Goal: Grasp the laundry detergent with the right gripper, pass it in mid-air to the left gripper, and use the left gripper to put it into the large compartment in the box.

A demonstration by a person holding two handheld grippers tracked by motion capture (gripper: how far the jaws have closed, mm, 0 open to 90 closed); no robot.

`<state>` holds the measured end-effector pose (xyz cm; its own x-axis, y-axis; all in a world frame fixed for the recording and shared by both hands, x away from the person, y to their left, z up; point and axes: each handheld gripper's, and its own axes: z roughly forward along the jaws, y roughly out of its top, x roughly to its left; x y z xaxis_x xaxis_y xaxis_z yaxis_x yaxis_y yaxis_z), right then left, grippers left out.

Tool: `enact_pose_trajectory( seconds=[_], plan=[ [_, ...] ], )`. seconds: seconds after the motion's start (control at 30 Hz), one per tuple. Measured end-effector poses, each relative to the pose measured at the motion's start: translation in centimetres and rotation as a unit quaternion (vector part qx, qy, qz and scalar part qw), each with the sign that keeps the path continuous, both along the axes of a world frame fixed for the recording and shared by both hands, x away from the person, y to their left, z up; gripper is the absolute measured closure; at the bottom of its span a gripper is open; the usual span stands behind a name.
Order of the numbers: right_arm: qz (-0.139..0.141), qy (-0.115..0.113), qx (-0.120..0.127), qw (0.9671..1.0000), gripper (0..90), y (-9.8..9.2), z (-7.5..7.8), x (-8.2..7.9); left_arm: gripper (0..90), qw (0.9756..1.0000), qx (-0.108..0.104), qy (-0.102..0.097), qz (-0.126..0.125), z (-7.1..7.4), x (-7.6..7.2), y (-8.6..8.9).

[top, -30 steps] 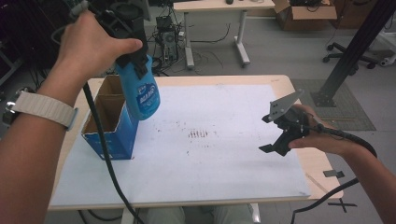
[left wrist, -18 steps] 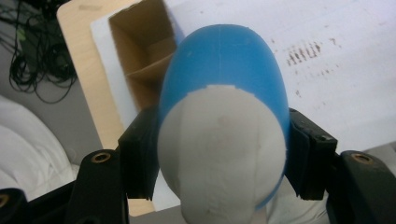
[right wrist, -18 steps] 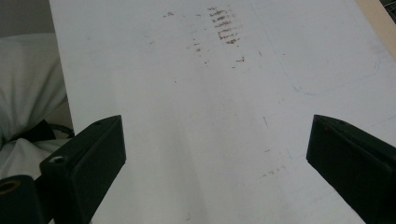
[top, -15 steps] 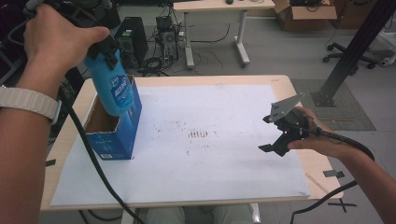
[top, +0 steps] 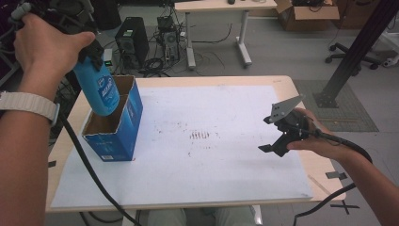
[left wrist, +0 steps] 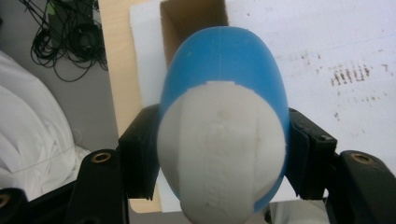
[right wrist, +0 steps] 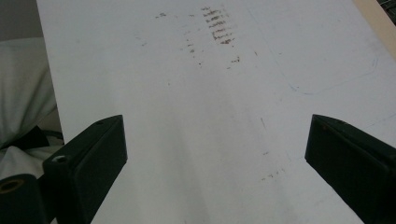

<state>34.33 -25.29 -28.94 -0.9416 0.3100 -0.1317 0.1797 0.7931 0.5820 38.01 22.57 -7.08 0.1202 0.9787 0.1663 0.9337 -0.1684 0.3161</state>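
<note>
A blue bottle (top: 99, 92) with a white label hangs upright, its white cap end clamped by my left gripper (top: 89, 55). Its lower end dips into the open top of a blue cardboard box (top: 120, 136) at the table's left. In the left gripper view both jaws press the bottle (left wrist: 224, 88) from either side, my left gripper (left wrist: 219, 158) above the box's brown inside (left wrist: 194, 18). My right gripper (top: 267, 133) hovers over the white sheet at the right. Its jaws have just been closing a little, and they stand open on nothing (right wrist: 215, 154).
A stained white sheet (top: 226, 108) covers most of the wooden table (top: 282, 81). Cables trail from both grippers. Beyond the far edge stand a computer tower (top: 129, 35), a tangle of cables and another desk (top: 216, 7). A black post (top: 353, 52) rises at the right.
My left hand has carried the bottle leftward and a little down, from beside the box's right wall to over its open top. The right hand has stayed in place.
</note>
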Motion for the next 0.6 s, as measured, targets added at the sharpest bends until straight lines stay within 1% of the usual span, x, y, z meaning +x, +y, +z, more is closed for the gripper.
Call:
enact_pose_trajectory(
  seconds=[0.13,0.17,0.3,0.37,0.47,0.6],
  plan=[
    [-0.005,-0.002,0.001,1.0,5.7,-0.1,0.0,0.0,38.3,1.0,-0.002,0.0,0.005,-1.2,0.5,0.6],
    [-0.004,-0.004,0.002,1.0,5.8,-0.2,0.0,0.0,38.2,1.0,-0.001,0.004,0.005,-1.6,0.6,0.8],
    [-0.008,-0.001,0.002,1.0,5.9,-0.4,-0.1,0.0,38.2,0.9999,-0.005,0.001,0.009,-2.8,0.8,1.5],
    [-0.009,0.0,0.003,1.0,5.9,-0.4,-0.2,0.1,38.2,0.9999,-0.005,0.007,0.009,-3.6,0.9,1.8],
    [-0.008,0.002,0.004,1.0,6.0,-0.2,-0.3,0.1,38.2,0.9999,-0.006,0.003,0.014,-4.7,1.1,2.2],
    [-0.009,0.007,0.006,0.9999,6.0,0.0,-0.3,0.2,38.2,0.9999,-0.003,0.002,0.014,-6.2,1.2,2.6]
  ],
)
